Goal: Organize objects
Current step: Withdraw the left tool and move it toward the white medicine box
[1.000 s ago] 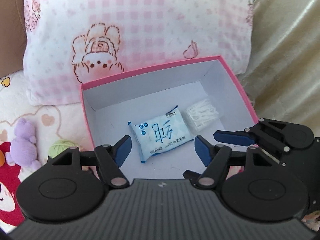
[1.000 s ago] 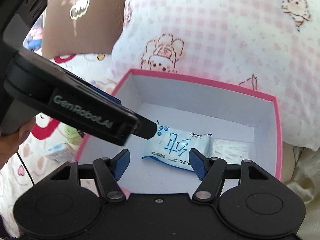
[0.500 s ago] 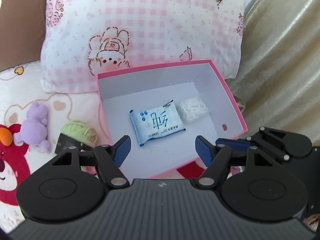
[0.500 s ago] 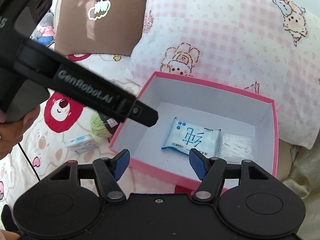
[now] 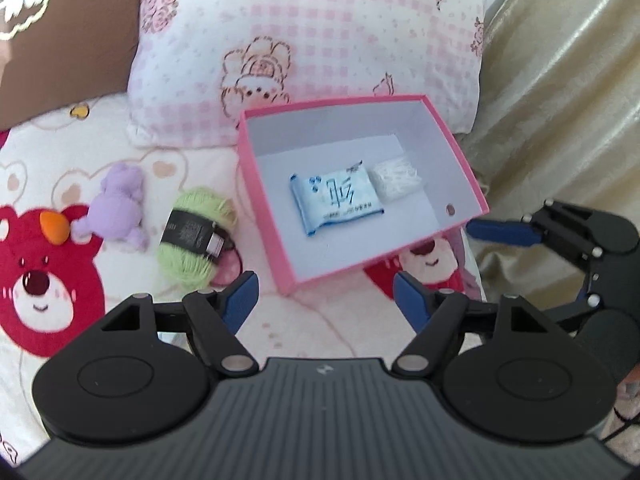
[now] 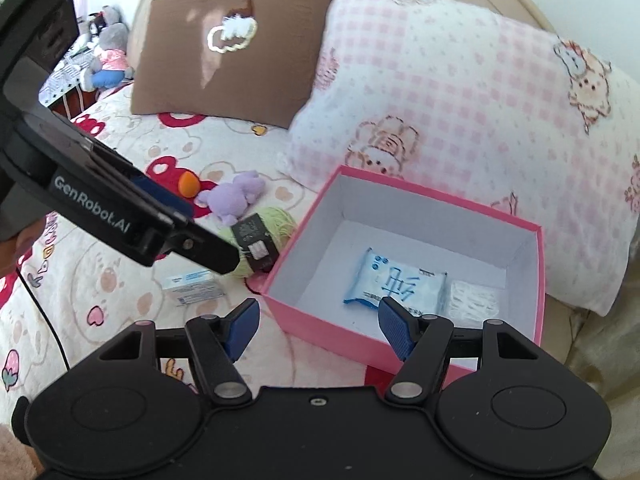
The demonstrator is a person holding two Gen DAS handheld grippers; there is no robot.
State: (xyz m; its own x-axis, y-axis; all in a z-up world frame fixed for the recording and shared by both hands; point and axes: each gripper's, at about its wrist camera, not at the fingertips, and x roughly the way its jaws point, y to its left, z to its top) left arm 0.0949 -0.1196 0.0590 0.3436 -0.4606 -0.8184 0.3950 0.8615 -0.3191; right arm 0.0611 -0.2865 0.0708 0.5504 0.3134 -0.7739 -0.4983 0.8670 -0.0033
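Both tools, left tool and right tool, are pulled back empty, jaws opening; the tissue pack is left in the pink box, so yarn looks next.

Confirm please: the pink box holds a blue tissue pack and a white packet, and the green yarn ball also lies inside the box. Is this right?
Not quite. The green yarn ball lies outside the pink box, on the bedspread beside its left wall, near the purple plush toy; the left wrist view shows this. The rest holds: the blue tissue pack and the white packet are inside the box.
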